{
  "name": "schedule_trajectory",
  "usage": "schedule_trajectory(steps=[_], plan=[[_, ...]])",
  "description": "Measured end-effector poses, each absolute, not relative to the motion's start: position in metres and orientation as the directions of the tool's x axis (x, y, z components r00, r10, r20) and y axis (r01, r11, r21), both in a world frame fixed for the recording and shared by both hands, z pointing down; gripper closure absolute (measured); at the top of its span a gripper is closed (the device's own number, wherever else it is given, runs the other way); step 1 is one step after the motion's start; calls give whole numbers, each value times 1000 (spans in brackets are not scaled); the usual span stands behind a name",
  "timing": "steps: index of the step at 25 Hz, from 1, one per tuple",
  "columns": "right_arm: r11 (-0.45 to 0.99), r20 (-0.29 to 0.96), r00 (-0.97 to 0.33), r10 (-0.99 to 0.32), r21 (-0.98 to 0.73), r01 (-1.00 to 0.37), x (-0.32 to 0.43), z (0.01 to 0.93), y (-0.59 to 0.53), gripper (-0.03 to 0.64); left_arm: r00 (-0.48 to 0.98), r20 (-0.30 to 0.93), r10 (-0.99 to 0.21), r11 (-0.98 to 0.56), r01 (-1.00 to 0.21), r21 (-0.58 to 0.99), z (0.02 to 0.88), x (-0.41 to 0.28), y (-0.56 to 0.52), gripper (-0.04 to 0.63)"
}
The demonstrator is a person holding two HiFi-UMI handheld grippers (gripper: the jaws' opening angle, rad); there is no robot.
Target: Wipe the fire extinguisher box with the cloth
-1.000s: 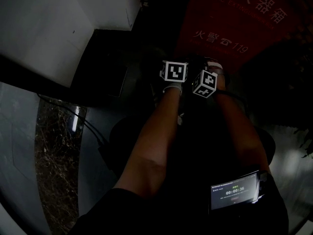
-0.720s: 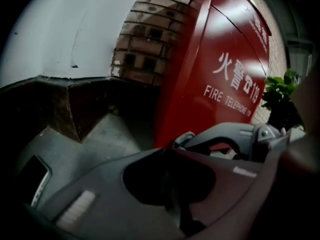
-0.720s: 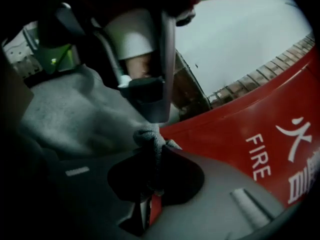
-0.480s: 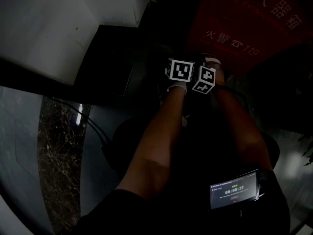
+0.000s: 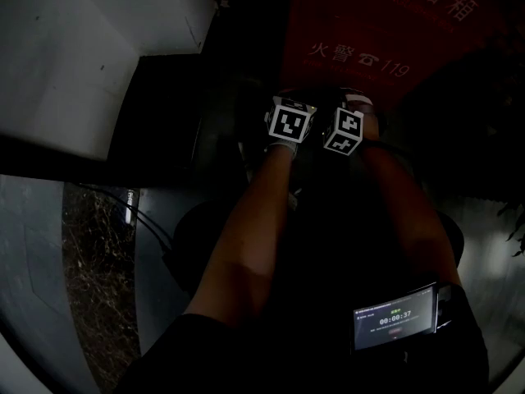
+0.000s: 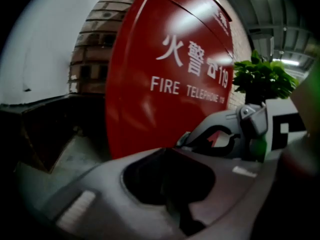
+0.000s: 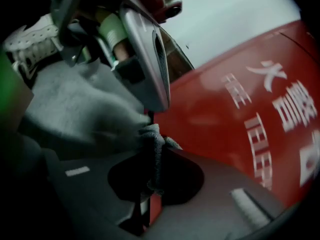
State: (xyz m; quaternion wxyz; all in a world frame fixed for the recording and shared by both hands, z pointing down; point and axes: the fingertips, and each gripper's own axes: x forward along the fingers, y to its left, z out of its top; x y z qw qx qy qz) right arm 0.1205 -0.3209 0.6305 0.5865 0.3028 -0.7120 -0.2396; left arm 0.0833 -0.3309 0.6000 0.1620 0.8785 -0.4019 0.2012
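Box [image 5: 369,31]: red with white lettering, upper right of the head view. It fills the centre of the left gripper view and the right half of the right gripper view.
Cloth [image 7: 152,141]: grey. A bunched fold sits at the centre of the right gripper view, and the rest spreads to the upper left. Contact with the box cannot be made out.
Right gripper [image 7: 155,151]: jaws closed on the cloth fold, close in front of the box.
Left gripper [image 6: 167,156]: jaws closed together with nothing between them, facing the box, just beside the right gripper.
Plant [image 6: 262,76]: green, upper right of the left gripper view.
Screen [image 5: 394,317]: lit, lower right of the head view.
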Motion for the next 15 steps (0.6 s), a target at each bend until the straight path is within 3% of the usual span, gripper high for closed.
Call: schedule_trajectory(steps=[15], plan=[[697, 740, 110, -663, 665, -270, 262, 642, -291, 588, 713, 395, -579, -768, -640, 28, 572, 141, -307, 592]])
